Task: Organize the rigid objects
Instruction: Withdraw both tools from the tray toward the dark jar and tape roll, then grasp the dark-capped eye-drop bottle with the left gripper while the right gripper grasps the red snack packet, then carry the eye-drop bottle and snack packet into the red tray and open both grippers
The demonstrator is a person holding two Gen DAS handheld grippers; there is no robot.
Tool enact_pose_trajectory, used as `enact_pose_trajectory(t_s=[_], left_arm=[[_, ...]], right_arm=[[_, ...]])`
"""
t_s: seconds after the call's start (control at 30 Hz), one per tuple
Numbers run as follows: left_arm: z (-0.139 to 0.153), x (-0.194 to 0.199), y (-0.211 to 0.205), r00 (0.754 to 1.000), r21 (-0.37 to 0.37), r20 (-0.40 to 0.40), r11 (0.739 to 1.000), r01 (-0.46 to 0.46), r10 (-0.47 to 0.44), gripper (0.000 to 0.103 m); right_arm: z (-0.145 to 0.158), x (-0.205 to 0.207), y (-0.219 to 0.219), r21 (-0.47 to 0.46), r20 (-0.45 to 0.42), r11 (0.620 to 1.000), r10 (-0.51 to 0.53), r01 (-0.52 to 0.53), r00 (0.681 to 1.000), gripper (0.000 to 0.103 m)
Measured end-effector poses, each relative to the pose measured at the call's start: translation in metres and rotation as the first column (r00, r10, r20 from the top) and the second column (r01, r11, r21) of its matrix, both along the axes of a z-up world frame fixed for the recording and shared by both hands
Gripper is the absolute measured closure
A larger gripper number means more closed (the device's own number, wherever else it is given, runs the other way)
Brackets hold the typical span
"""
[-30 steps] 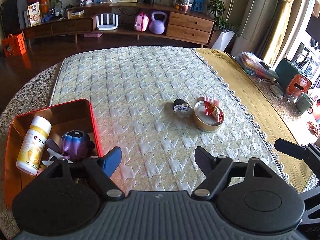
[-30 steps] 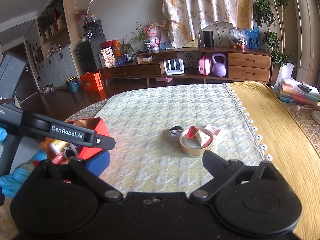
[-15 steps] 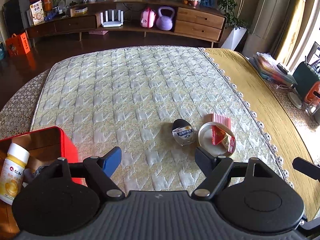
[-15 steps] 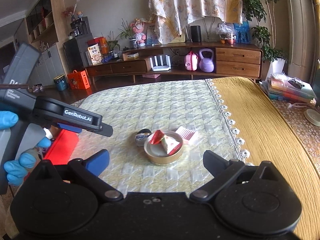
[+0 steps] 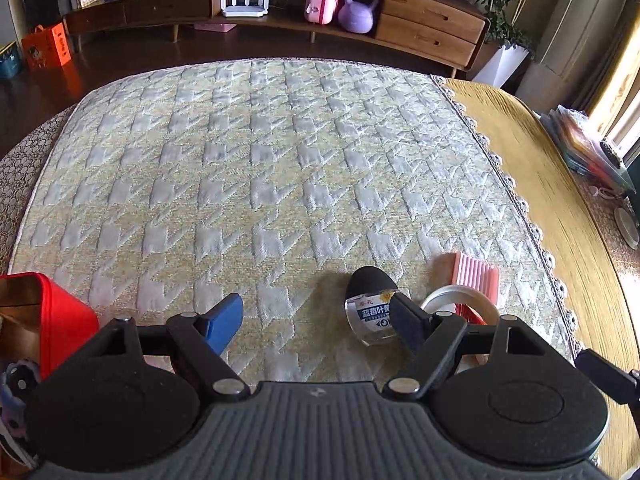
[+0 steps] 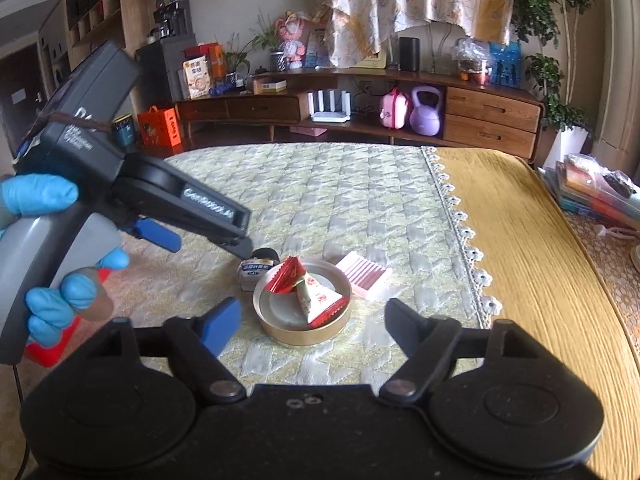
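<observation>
A small clear bottle with a black cap (image 5: 370, 304) lies on the quilted mat, also in the right wrist view (image 6: 258, 266). Beside it is a round gold tin lid (image 6: 304, 330) holding red-and-white snack packets (image 6: 316, 296), and a pink ridged block (image 6: 364, 272). My left gripper (image 5: 316, 314) is open, its right fingertip beside the bottle; it shows in the right wrist view (image 6: 210, 244) low over the bottle. My right gripper (image 6: 314, 320) is open, empty, just in front of the tin lid. A red box (image 5: 60, 316) with items sits at the left.
A yellow tablecloth (image 6: 540, 260) with a lace edge covers the table right of the mat. Books and bags (image 6: 600, 192) lie at the far right. A wooden sideboard (image 6: 360, 108) stands beyond the table.
My left gripper has moved right and forward from the red box to the black-capped bottle. My right gripper has shifted so the tin lid sits centred and closer.
</observation>
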State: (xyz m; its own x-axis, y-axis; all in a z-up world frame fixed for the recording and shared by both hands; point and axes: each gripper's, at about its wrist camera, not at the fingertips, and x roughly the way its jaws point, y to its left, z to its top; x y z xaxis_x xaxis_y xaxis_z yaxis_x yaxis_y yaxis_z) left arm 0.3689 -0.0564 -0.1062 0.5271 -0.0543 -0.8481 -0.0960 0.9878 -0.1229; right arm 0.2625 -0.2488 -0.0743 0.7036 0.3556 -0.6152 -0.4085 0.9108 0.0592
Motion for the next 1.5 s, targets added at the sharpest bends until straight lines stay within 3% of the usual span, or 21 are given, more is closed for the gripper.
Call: enact_pose_trajectory(t_s=[0.27,0.57,0.87,0.93,1.13,1.5], left_arm=[[-0.013,0.018,-0.013,1.000,0.000,0.008,1.000,0.003,-0.003,0.023],[-0.024,0.024,-0.019,1.000,0.010,0.002,1.000,0.017,-0.017,0.023],[-0.027,0.018,-0.025,0.998,0.074,0.040,0.996,0.054,-0.057,0.025],[-0.028,0.015,-0.027,0.996,0.083,0.050,0.994,0.066,-0.070,0.029],[-0.026,0.005,-0.039,0.988,0.099,0.071,0.986,0.132,-0.139,0.065],[-0.018,-0.009,-0.025,0.989,0.069,0.053,0.988,0.137,-0.141,0.065]], right_arm=[[-0.008,0.010,0.012,-0.057,0.012,0.998,0.038,-0.037,0.999,0.033],[-0.019,0.022,0.025,-0.097,0.011,0.993,0.064,-0.063,0.998,0.051],[-0.025,0.031,0.028,-0.105,0.019,0.992,0.069,-0.067,0.997,0.064],[-0.026,0.032,0.027,-0.088,0.016,0.994,0.064,-0.063,0.998,0.067],[-0.025,0.032,0.027,-0.070,0.021,0.997,0.046,-0.045,0.999,0.080],[-0.018,0.023,0.020,0.007,-0.002,1.000,-0.018,0.018,1.000,0.083]])
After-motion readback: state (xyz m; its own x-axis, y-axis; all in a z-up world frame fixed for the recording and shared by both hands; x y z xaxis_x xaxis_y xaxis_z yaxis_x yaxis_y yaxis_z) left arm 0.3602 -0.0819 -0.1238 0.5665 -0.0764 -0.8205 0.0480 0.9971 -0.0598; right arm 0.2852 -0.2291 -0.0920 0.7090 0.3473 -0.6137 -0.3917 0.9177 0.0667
